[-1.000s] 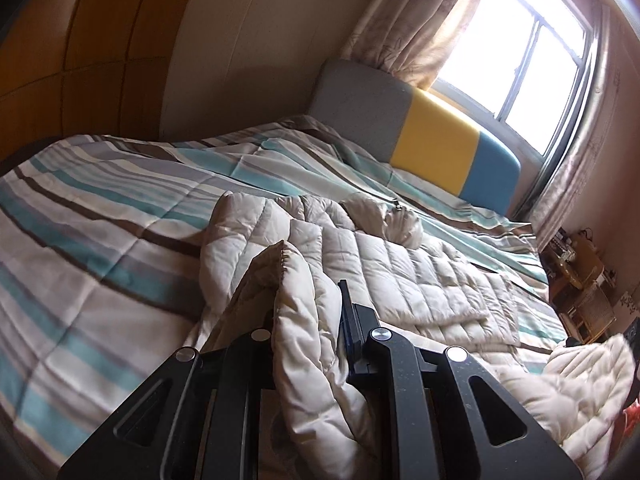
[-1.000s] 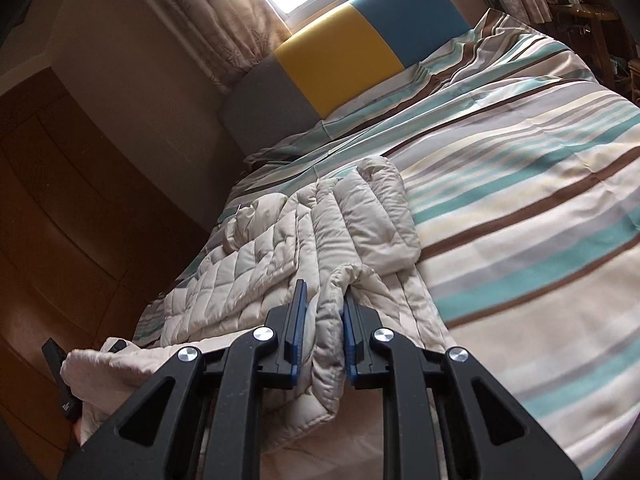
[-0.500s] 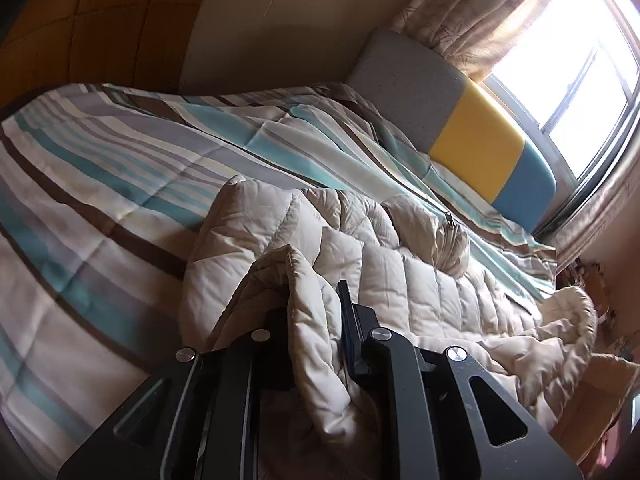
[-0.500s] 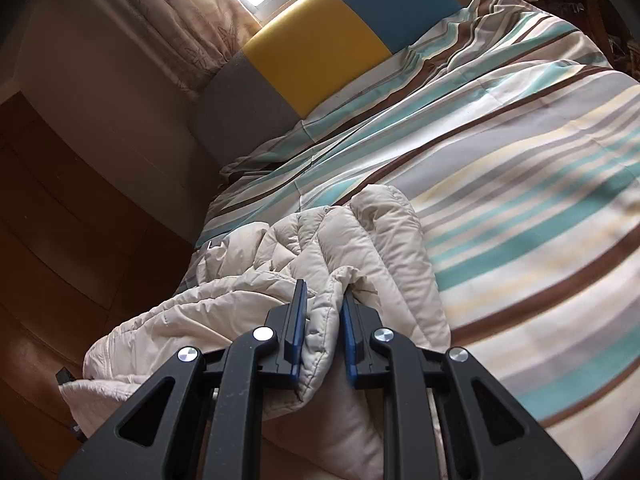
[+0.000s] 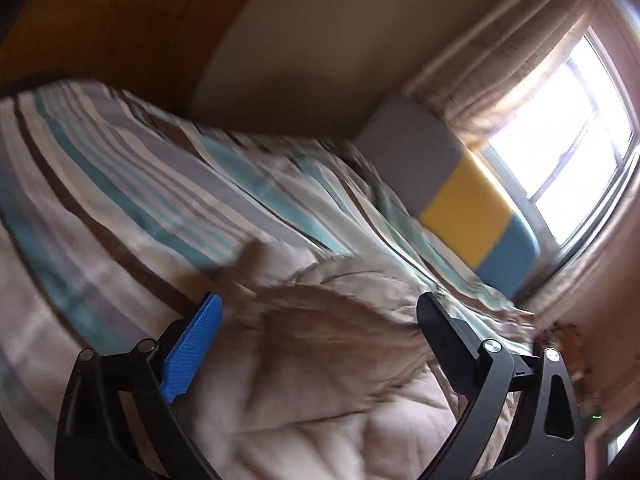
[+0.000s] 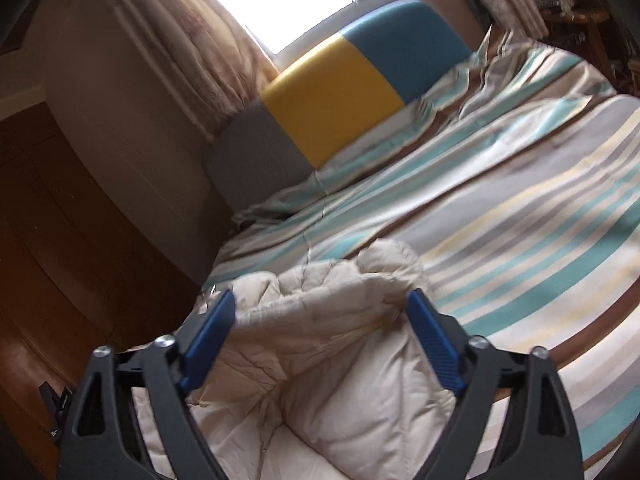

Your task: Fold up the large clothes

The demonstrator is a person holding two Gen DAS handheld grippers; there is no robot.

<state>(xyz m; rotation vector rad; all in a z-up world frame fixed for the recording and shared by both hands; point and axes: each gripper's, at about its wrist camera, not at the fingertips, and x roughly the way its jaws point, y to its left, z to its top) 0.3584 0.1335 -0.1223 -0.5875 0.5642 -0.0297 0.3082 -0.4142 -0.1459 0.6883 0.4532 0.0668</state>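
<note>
My fingers (image 6: 211, 332) black, pads blue. Jacket (image 6: 344, 368) cream, quilted. Bedcover (image 6: 520, 208) striped: teal, grey, brown, pale yellow, white. Headboard (image 6: 336, 96) grey, yellow, blue blocks. Curtain (image 6: 188, 32) beige, faint print. Wardrobe (image 6: 48, 248) brown wood.

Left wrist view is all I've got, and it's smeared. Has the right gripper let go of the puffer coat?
Observer: Yes. The right gripper stands wide open; its jaws have just been opening, and the cream puffer coat lies loose between its fingers.
Operator: Coat on the bed?
Observer: Yes, bunched on the striped duvet, near its wardrobe-side edge.
Operator: Anything left of that gripper?
Observer: A brown wooden wardrobe, with a small black object low beside it.
</note>
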